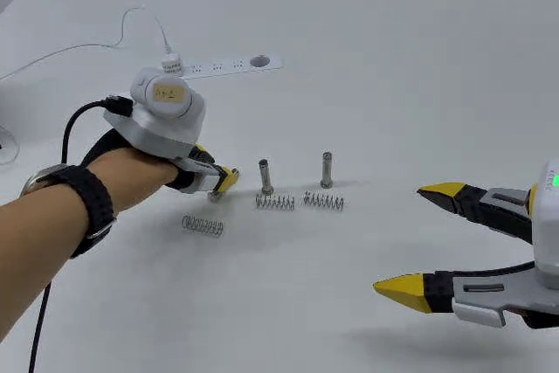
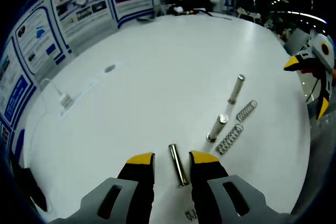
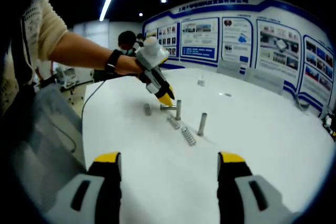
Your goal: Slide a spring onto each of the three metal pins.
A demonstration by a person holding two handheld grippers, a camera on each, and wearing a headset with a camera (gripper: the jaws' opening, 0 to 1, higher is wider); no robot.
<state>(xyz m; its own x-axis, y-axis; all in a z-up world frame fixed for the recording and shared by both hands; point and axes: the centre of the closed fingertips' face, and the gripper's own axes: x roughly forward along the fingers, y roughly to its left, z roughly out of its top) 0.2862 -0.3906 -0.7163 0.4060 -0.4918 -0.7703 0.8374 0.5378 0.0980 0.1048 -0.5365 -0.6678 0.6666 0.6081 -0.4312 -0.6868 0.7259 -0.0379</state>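
- My left gripper (image 2: 172, 157) has black jaws with yellow tips set a narrow gap apart. A smooth steel pin (image 2: 179, 171) lies lengthwise between them. A sliver of white shows beside the pin, so I cannot tell whether the jaws pinch it.
- Ahead of those tips and to their right, 2 more round metal pins stand upright on flared bases: the nearer pin (image 2: 217, 127) and the farther pin (image 2: 236, 88).
- A coiled wire spring lies on its side just right of each one: the nearer spring (image 2: 229, 138) and the farther spring (image 2: 246, 110).
- The 3rd spring (image 1: 203, 225) lies flat near the left tips, on my side of them and apart from the other 2.
- My right gripper (image 1: 410, 238) is spread wide and holds nothing. Its tapered yellow tips point toward the pins from well off to their right.
- Everything rests on a matte white table (image 1: 393, 85). Beyond the left gripper lies a flat white power strip (image 1: 223, 65) with a thin white cable.
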